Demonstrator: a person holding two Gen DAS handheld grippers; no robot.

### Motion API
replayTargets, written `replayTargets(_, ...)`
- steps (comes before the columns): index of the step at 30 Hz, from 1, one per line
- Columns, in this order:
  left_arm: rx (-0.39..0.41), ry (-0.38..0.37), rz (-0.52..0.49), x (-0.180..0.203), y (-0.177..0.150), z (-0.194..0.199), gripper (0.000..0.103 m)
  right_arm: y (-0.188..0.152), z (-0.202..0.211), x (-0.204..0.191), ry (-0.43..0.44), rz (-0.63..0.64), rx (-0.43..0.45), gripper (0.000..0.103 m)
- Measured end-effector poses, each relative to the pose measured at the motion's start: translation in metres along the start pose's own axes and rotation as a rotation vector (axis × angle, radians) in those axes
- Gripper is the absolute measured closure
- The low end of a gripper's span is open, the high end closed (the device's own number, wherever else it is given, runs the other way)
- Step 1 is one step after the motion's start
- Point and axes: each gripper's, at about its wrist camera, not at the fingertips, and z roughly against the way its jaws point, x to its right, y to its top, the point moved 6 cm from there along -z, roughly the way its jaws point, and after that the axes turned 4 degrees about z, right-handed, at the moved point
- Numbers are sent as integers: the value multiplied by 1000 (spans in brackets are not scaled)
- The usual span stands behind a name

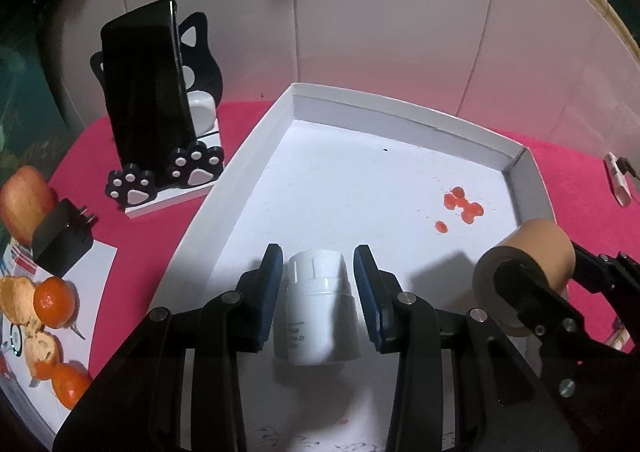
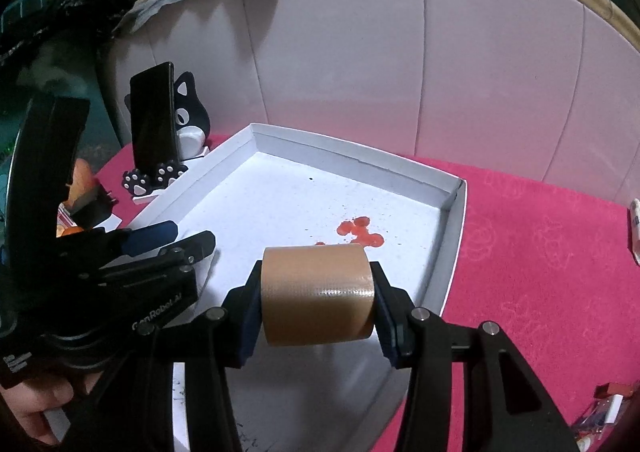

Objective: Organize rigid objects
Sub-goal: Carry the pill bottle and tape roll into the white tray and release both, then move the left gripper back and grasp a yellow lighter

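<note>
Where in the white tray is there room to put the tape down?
The tray's far middle is bare, between the bottle and the back wall. The far right corner has red spots. Near the front, the bottle and left hand-held gripper crowd it. The tape sits in the right hand-held gripper.

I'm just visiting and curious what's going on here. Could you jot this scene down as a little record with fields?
Surface: pink cloth
Container: shallow white tray, red stains on its floor
Left gripper: open, fingers either side of a white bottle lying in the tray, apparently not touching
Right gripper: shut on a brown tape roll, held above the tray's right side
Beside the tray: black phone leaning on a cat-shaped stand
Far left: oranges, black charger
</note>
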Motion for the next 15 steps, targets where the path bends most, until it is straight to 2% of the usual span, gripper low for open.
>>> replayTargets(2, 3, -16, 14, 0, 1, 3, 64, 0, 1, 0, -8, 0, 9, 53)
replayTargets(3, 4, -25, 23, -1, 1, 5, 54, 0, 3, 0, -13, 2, 19, 51)
replayTargets(4, 11, -29, 36, -3, 1, 8, 49, 0, 6, 1, -22, 4, 35, 39)
replayTargets(5, 34, -15, 54, -8, 3, 14, 34, 1, 10, 4, -43, 1, 57, 26)
replayTargets(6, 55, -12, 69, -12, 3, 19, 17, 2, 15, 7, -52, -7, 79, 19)
replayTargets(7, 76, -17, 88, -16, 4, 25, 13, 2, 19, 10, -46, -19, 96, 7)
replayTargets(8, 97, -26, 115, -22, 5, 32, 9, 2, 24, 12, -39, -31, 108, 0)
replayTargets(9, 109, -30, 141, -27, 5, 38, 1, 2, 29, 14, -36, -41, 124, 0)
replayTargets(12, 154, -32, 194, -38, 3, 55, 0, 1, 48, 16, -43, -50, 171, 0)
replayTargets(15, 186, -62, 207, -38, -4, 71, 0, -2, 68, 19, -45, -60, 217, 0)
